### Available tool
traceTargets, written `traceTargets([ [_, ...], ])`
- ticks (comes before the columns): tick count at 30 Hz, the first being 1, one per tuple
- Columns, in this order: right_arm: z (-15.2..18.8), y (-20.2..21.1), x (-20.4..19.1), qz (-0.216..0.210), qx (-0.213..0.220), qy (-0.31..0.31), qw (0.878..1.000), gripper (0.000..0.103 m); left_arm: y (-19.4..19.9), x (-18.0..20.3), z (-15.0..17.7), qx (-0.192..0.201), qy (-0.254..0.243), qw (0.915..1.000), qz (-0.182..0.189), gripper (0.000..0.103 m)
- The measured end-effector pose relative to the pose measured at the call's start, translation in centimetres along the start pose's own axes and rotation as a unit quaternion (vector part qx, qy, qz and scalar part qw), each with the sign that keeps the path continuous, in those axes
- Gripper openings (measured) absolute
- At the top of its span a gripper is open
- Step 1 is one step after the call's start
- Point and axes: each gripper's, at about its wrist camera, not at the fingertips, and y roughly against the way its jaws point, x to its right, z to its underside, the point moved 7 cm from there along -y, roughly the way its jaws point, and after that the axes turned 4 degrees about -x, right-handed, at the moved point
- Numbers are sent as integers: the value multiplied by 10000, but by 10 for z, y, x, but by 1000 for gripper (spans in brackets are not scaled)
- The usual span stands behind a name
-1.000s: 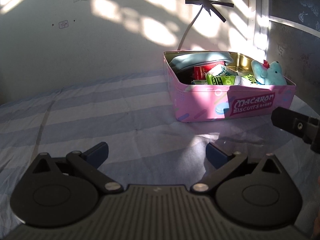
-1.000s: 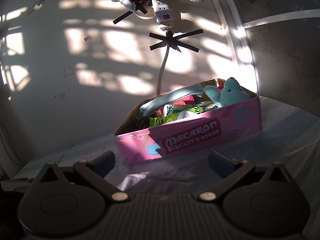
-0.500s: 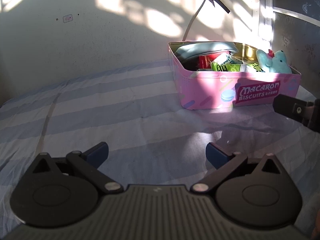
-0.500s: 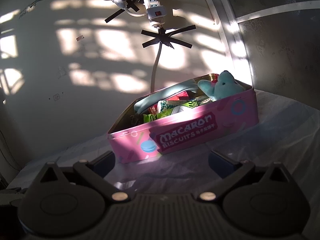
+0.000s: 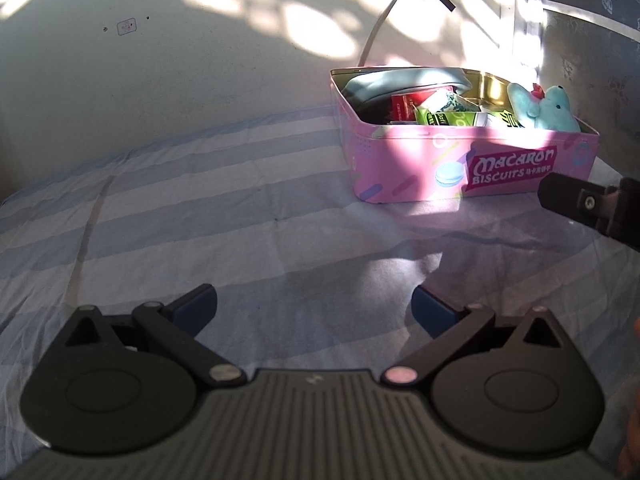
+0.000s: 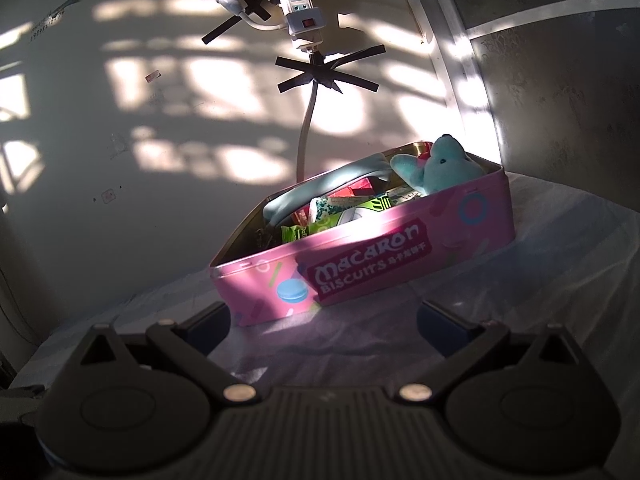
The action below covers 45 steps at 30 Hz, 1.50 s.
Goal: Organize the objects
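Note:
A pink "Macaron Biscuits" tin [image 5: 400,152] stands open on the blue striped cloth at the back right; it also shows in the right wrist view [image 6: 360,272]. Inside lie a teal plush toy [image 5: 548,110] [image 6: 444,168], green snack packets [image 5: 444,118] [image 6: 316,228], a red packet [image 5: 408,104] and a pale blue pouch [image 5: 400,80]. My left gripper [image 5: 314,308] is open and empty, well short of the tin. My right gripper [image 6: 324,318] is open and empty just in front of the tin; one of its fingers [image 5: 576,200] shows at the right edge of the left wrist view.
The blue striped cloth [image 5: 180,208] covers the surface up to a white wall. A power strip [image 6: 300,8] and a cable [image 6: 306,120] are taped to the wall above the tin. A dark wall panel [image 6: 568,100] stands at the right.
Both grippers have drawn back and shifted a little, so the tin sits slightly farther right in the left wrist view. Nothing was grasped; the tin's contents have not moved.

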Motion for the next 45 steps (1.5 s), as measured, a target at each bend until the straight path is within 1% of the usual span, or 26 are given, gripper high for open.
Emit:
traceTargets([
  [30,4,-2,4,37,-57,-99,9999,103,-3,12,6,-115,-187,9997,62,103],
  [45,6,-5,5,40,-83,-104,9999,103,-4,13,8,-179,-191,9996,92,103],
])
